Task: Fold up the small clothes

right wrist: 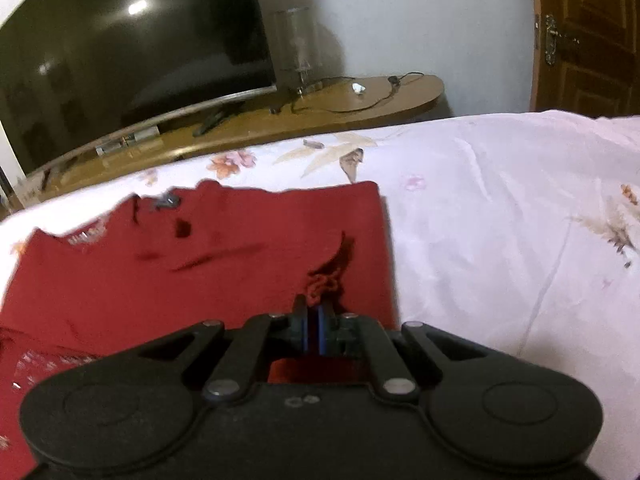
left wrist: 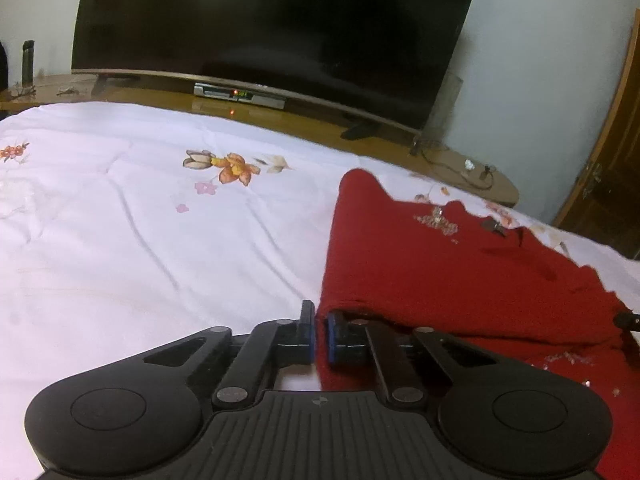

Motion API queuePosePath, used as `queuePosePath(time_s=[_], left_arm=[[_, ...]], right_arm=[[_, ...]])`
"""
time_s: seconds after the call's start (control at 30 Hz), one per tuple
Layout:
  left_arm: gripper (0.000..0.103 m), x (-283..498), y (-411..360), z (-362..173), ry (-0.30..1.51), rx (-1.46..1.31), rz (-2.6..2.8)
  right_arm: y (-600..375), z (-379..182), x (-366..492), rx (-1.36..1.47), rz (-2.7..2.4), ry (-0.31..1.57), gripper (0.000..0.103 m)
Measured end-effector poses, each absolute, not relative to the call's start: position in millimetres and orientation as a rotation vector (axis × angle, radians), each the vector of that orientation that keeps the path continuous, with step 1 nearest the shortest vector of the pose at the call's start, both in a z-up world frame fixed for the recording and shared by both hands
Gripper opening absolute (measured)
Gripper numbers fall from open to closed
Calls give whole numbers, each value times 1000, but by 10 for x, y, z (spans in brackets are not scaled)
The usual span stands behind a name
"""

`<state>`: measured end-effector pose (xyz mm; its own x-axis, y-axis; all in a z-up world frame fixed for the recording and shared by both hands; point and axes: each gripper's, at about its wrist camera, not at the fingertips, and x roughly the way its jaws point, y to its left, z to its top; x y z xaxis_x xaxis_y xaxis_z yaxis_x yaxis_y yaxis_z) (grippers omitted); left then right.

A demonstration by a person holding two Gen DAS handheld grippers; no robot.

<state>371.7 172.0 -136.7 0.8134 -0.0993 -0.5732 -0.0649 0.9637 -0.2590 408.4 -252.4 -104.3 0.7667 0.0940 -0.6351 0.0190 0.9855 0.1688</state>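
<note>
A red knitted garment [left wrist: 440, 264] with small beaded trim lies flat on the white flowered bedsheet [left wrist: 140, 220]. In the left wrist view my left gripper [left wrist: 321, 320] sits at the garment's near left corner, its blue-padded fingers [left wrist: 307, 332] shut on the cloth edge. In the right wrist view the same red garment [right wrist: 180, 264] spreads to the left. My right gripper [right wrist: 313, 310] is shut on a bunched fold of it near the right edge, with red knit puckered up just past the fingertips.
Beyond the bed stands a low wooden cabinet [right wrist: 360, 96] with a large dark television [left wrist: 260, 20], a set-top box [left wrist: 240, 94], a glass vase [right wrist: 296, 52] and loose cables. A wooden door [right wrist: 588, 32] is at the right. White sheet [right wrist: 500, 220] extends right of the garment.
</note>
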Motion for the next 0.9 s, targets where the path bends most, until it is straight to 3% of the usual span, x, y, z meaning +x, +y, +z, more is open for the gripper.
queuePosePath(time_s=[0.13,0.23,0.37,0.6,0.7,0.77,0.9], left_arm=[[5,3603,1696,-1293,538,-281,-35],[5,3663,1643,-1383,636,-240,-14],[5,3665,1629,-1372,641,-231,-12],[6,3649,1636,-1377,651,-219,-9],[12,3566,1702,-1278,668,-223,-26],[28,3387,1807,-1184,628,-225,-10],[30,3444,1885,-954,541,-231,-17]], right_arm=[[-2500,-837,3957,191,65,632,6],[-2572,-781,3866,195,73,590,6],[-2678,-1153,4026,176,15,732,6],[-2643,-1156,4090,144,39,718,7],[-2690,-1142,4074,157,61,726,11],[-2739,-1010,3940,171,56,685,19],[-2831,-798,3807,171,46,578,22]])
